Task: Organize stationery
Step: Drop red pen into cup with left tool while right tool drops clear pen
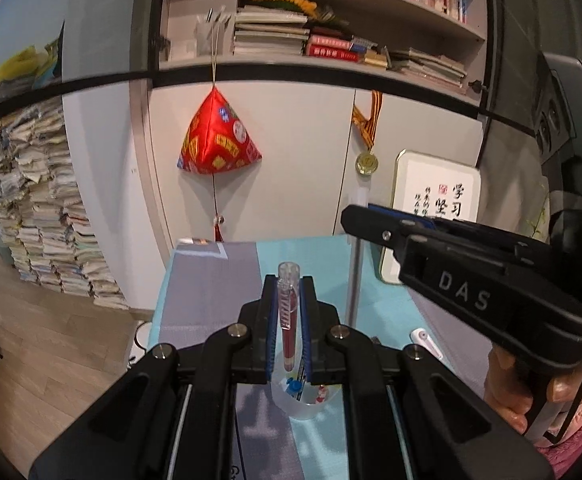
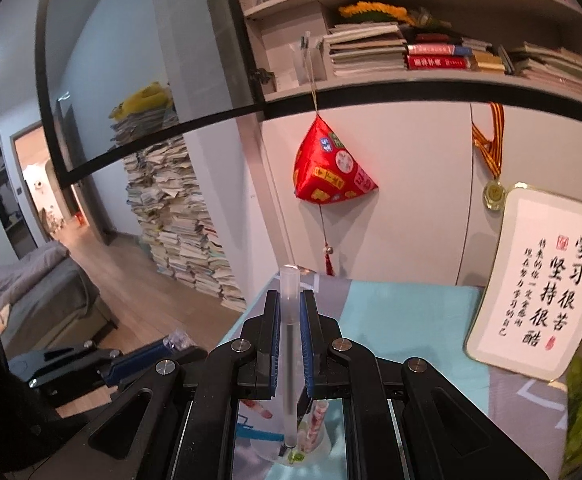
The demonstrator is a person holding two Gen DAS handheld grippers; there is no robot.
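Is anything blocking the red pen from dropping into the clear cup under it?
Nothing visible blocks it. The left claw is shut on the red pen, whose tip hangs right above the open mouth of the clear cup. The cup already holds a few small things, with room left.

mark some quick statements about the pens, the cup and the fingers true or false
1. The left gripper holds a red pen upright. True.
2. The right gripper is open and holds nothing. False: its fingers are shut on a frosted pen.
3. A clear cup stands under the red pen's tip. True.
4. The red ornament lies on the table. False: it hangs from a cord on the cabinet front.
5. A medal hangs beside the framed calligraphy. True.
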